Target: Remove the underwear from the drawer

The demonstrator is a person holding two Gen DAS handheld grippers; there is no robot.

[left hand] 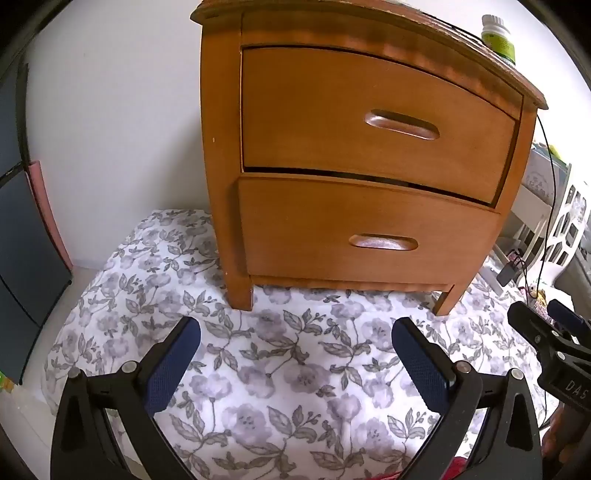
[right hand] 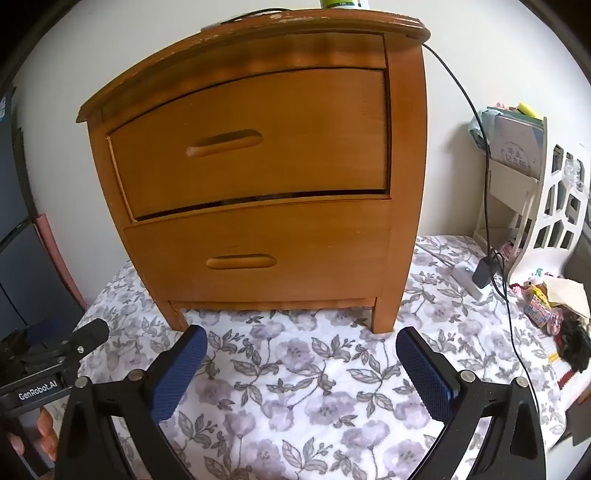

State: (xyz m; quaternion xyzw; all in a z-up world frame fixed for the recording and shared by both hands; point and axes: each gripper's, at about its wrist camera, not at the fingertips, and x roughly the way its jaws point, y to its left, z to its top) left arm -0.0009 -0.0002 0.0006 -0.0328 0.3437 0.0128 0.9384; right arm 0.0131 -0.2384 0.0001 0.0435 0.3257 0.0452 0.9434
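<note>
Left gripper [left hand: 295, 343] and right gripper [right hand: 301, 349] both wide apart, nothing held, low in frame over floral sheet [left hand: 288, 373]; nightstand [left hand: 354, 147] frame center, both drawers [right hand: 258, 254] closed.

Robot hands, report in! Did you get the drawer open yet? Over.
Left gripper and right gripper both open, empty. Both drawers, top drawer included, shut; no underwear seen. Nothing in the way.

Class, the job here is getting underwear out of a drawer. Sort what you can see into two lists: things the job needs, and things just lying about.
Belongs to the job:
- upper drawer
- lower drawer
- left gripper, open
- right gripper, open

Just lying about:
- green-labelled bottle
- black cable
- floral sheet
- white cut-out rack

No underwear shows yet.
</note>
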